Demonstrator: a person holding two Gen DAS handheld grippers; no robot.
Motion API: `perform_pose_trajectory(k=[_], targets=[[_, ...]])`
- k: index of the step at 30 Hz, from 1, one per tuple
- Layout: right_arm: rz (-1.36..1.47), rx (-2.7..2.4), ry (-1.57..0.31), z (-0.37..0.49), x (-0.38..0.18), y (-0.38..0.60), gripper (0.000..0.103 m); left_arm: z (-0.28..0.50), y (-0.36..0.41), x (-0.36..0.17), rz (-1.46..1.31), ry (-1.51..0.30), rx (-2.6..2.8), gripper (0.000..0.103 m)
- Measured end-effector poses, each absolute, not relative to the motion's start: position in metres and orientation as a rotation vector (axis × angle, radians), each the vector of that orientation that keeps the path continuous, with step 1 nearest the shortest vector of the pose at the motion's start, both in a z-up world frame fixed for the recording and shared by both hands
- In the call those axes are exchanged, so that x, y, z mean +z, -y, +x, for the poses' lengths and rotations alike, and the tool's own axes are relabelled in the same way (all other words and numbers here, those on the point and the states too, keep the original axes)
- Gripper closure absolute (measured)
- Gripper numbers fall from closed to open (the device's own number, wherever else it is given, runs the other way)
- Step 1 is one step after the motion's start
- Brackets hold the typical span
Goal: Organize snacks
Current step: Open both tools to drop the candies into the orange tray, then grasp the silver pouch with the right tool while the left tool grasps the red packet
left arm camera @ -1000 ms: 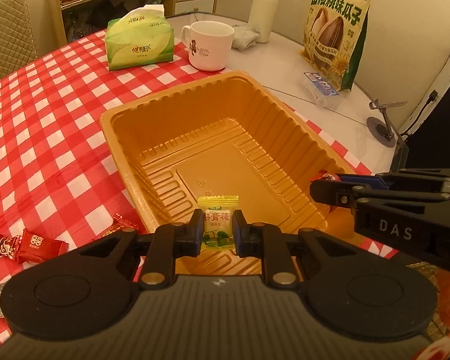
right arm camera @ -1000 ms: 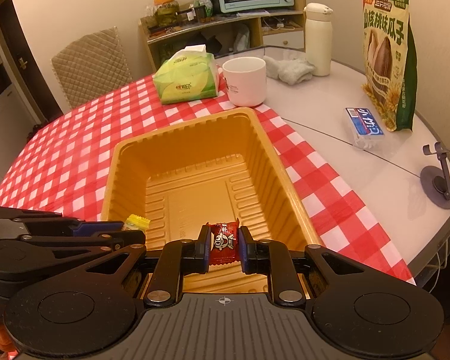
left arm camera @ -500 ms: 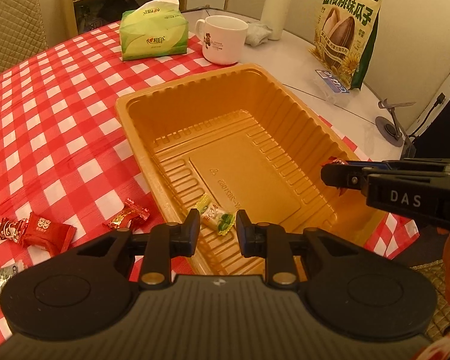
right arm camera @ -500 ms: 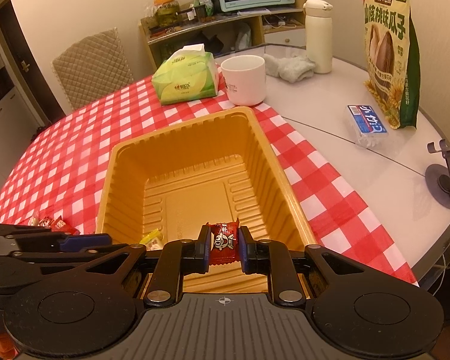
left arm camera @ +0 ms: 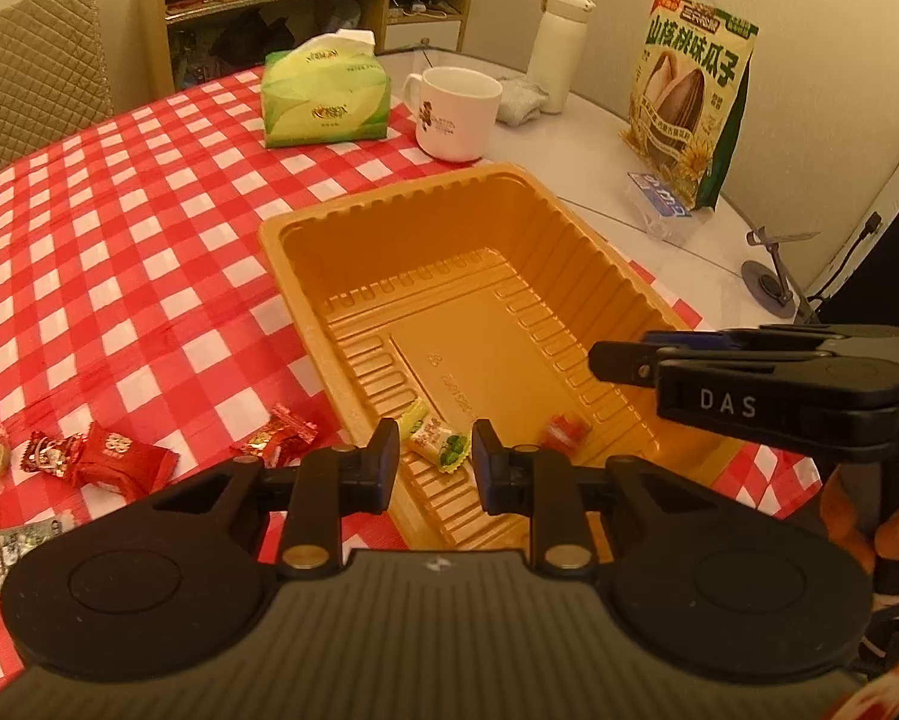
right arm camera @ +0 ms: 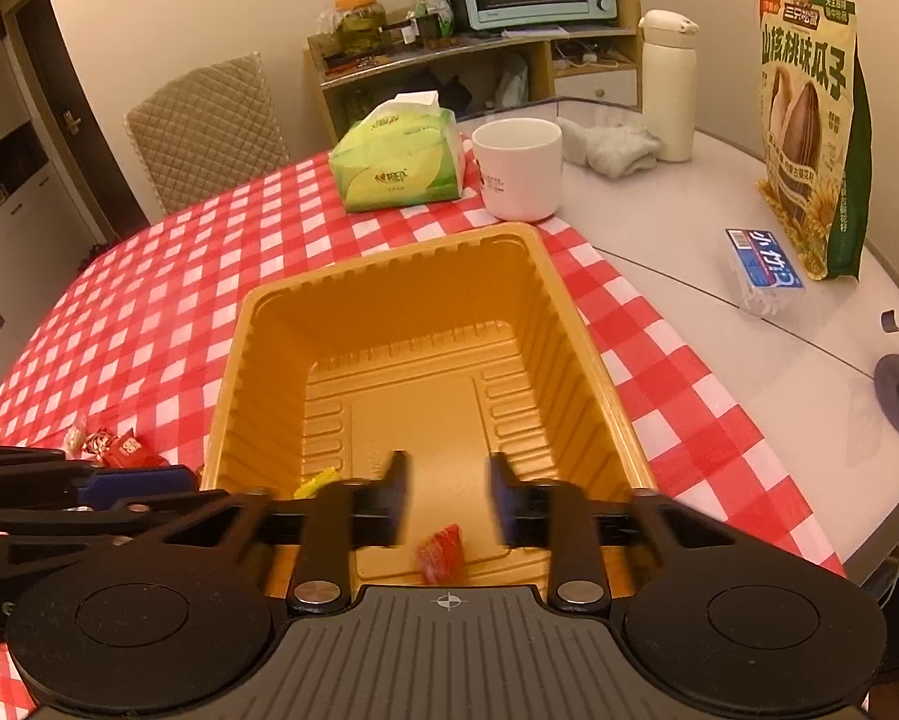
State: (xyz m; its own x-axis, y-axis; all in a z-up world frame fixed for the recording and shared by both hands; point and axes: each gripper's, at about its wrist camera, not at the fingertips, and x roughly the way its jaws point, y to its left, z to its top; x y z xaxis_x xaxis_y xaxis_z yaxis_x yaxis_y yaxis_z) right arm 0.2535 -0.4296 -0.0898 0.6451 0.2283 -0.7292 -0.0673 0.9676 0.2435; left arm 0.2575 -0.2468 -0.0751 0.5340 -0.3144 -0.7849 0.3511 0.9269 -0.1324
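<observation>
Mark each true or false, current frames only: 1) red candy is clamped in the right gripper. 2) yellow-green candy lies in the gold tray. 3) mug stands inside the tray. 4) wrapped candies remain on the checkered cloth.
1) False: the right gripper has its jaws opening; the red candy is free in the gold tray.
2) True: yellow-green candy.
3) False: the mug stands outside, beyond the tray.
4) True: wrapped candies on the checkered cloth.

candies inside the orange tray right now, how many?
2. A green-and-white candy lies on the floor of the tray at its near end, by the left wall; a red candy lies near the right wall, just dropped from the opening right jaws. Nothing else shows inside.
</observation>
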Motion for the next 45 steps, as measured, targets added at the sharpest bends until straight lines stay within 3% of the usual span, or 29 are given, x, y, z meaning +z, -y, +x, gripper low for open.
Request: perform_pose_trajectory(k=[6, 31, 45], targets=[[0.200, 0.173, -0.829, 0.246, -0.081, 0.425, 0.049, 0.247, 0.228, -0.064, 0.022, -0.908, -0.362, 0.076], [0.232, 0.329, -0.801, 0.168, -0.046, 0.353, 0.049, 0.164, 0.087, -0.058, -0.017, -0.930, -0.159, 0.075], [0.211, 0.457, -0.942, 0.165, -0.083, 0.273, 0.049, 0.145, 0.025, -0.073, -0.066, -0.962, -0.069, 0.075]])
